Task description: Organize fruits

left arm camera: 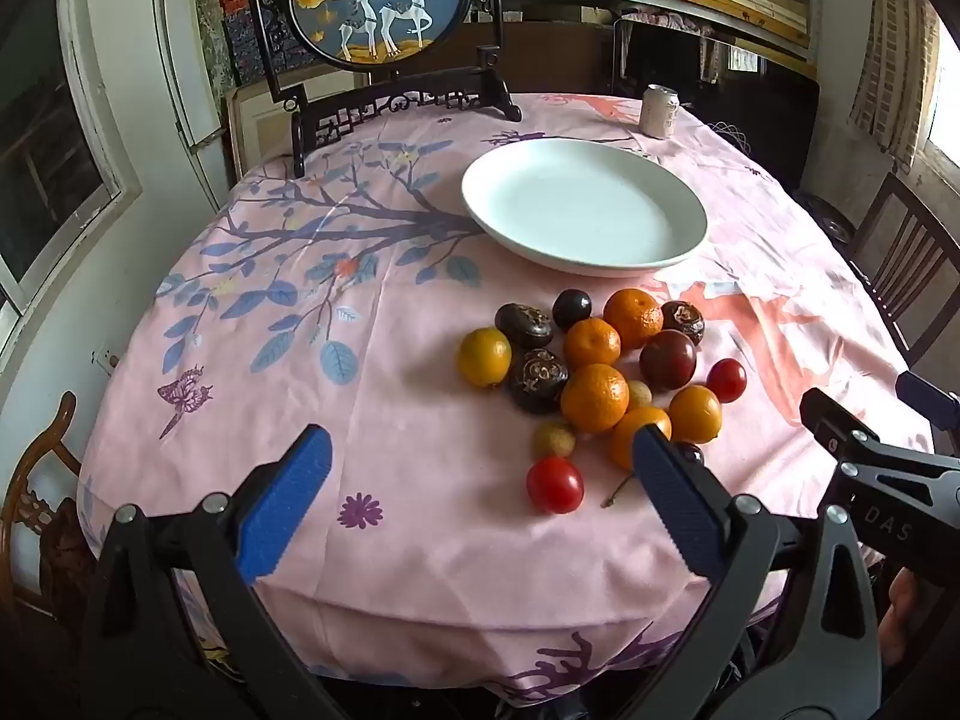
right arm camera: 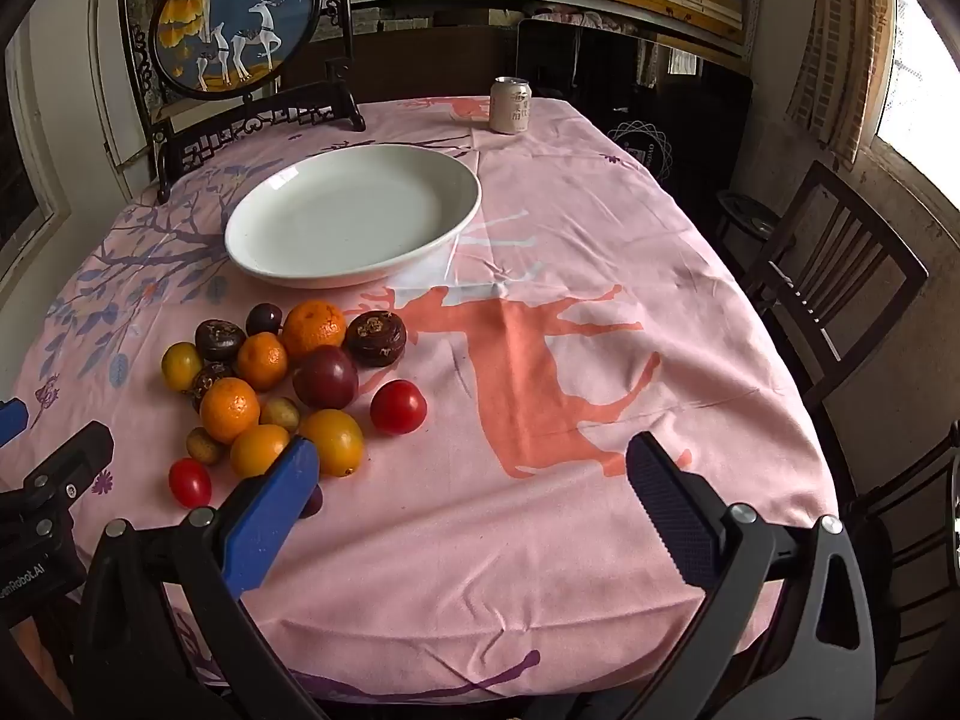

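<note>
A pile of fruit (left arm camera: 600, 372) lies on the pink tablecloth: several oranges (left arm camera: 594, 397), red tomatoes (left arm camera: 555, 485), dark plums (left arm camera: 667, 359) and brown wrinkled fruits (left arm camera: 537, 381). The pile also shows in the right wrist view (right arm camera: 282, 384). An empty white plate (left arm camera: 585, 204) stands behind the pile; it shows in the right wrist view too (right arm camera: 354, 213). My left gripper (left arm camera: 480, 456) is open and empty, low over the table's near edge, just left of the pile. My right gripper (right arm camera: 474, 468) is open and empty, to the right of the pile.
A drink can (right arm camera: 510, 105) stands at the far end of the table. A framed deer screen (left arm camera: 378, 0) on a dark stand is at the far left. Wooden chairs (right arm camera: 834, 276) stand on the right side. The other gripper's body shows at the right edge (left arm camera: 870, 468).
</note>
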